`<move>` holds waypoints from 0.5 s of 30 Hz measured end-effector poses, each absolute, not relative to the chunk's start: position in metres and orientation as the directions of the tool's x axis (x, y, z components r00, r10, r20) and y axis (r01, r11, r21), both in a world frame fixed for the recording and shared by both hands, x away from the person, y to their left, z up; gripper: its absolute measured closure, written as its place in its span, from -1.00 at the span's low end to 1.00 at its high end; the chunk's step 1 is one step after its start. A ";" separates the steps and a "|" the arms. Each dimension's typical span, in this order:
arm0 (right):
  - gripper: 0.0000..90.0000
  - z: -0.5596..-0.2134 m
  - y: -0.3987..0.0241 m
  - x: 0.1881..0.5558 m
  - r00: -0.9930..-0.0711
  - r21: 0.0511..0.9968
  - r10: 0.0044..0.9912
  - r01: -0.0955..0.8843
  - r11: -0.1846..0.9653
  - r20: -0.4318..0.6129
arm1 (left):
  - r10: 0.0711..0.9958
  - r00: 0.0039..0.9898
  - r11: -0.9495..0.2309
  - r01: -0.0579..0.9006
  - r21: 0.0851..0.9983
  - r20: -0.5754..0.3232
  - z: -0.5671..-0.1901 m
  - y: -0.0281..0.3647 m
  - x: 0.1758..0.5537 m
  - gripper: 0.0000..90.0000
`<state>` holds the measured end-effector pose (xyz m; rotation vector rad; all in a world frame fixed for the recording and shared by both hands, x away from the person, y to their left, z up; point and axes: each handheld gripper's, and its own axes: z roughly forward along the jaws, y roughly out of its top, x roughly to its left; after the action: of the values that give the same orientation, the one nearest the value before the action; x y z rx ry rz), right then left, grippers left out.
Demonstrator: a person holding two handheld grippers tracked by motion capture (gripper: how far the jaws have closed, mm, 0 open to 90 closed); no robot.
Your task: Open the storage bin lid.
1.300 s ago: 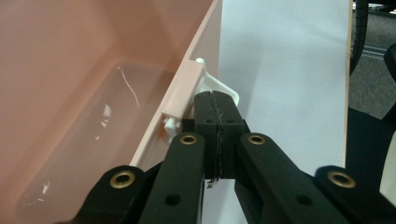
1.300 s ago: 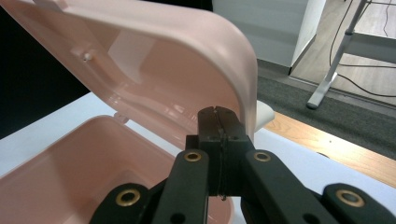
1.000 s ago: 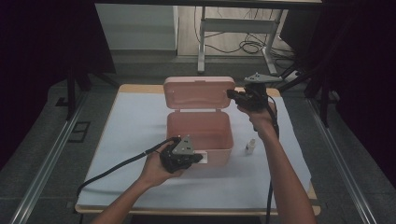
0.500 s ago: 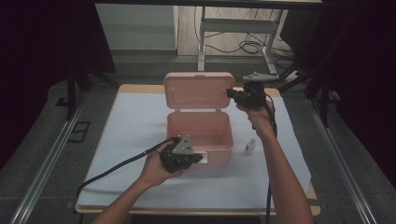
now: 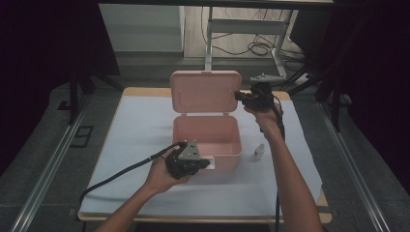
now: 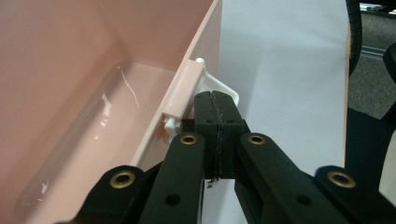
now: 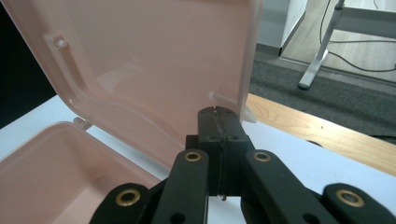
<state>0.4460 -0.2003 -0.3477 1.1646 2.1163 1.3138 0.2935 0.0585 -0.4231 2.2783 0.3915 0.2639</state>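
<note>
A pink plastic box (image 5: 207,137) sits open at the middle of a white-covered table (image 5: 121,145), its hinged lid (image 5: 205,92) standing upright at the far edge. The left gripper (image 5: 205,163) rests against the near wall of the box, beside the white latch (image 6: 218,87) fixed there; in the left gripper view its black jaws are pressed flat together with nothing between them, their tips touching or all but touching the latch. The right gripper (image 5: 240,96) is held up at the right edge of the raised lid; in the right gripper view its jaws are likewise fully closed and empty, the tips just at the lid's edge (image 7: 250,60), close to a small peg on the inner face. Whether they touch the lid cannot be told. The inside of the box looks bare where it shows. A small white bottle (image 5: 259,151) stands on the cloth just to the right of the box, apart from both grippers. A black cable (image 5: 121,171) trails from the left gripper toward the near left of the box.
</note>
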 end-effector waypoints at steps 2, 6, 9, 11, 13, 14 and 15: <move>1.00 -0.349 -0.201 0.448 -0.578 0.867 0.810 0.448 0.217 0.096 | 0.360 0.931 -0.638 0.196 0.745 0.064 -0.423 0.058 0.294 1.00; 1.00 -0.353 -0.202 0.450 -0.572 0.861 0.813 0.462 0.212 0.107 | 0.363 0.930 -0.638 0.198 0.745 0.064 -0.423 0.058 0.293 1.00; 1.00 -0.353 -0.201 0.449 -0.577 0.862 0.810 0.457 0.218 0.101 | 0.362 0.930 -0.637 0.197 0.745 0.064 -0.423 0.059 0.293 1.00; 1.00 -0.352 -0.201 0.447 -0.579 0.863 0.809 0.454 0.221 0.098 | 0.360 0.931 -0.640 0.194 0.743 0.067 -0.423 0.059 0.293 1.00; 1.00 -0.352 -0.202 0.446 -0.578 0.863 0.810 0.452 0.224 0.093 | 0.361 0.930 -0.638 0.196 0.745 0.065 -0.423 0.059 0.293 1.00; 1.00 -0.353 -0.203 0.445 -0.578 0.863 0.811 0.452 0.224 0.092 | 0.361 0.930 -0.638 0.196 0.745 0.065 -0.423 0.059 0.293 1.00; 1.00 -0.353 -0.204 0.444 -0.578 0.863 0.811 0.452 0.225 0.092 | 0.362 0.930 -0.639 0.196 0.744 0.065 -0.423 0.059 0.293 1.00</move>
<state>0.4443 -0.2036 -0.3530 1.1686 2.1260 1.2977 0.2929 0.0589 -0.4233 2.2793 0.3931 0.2649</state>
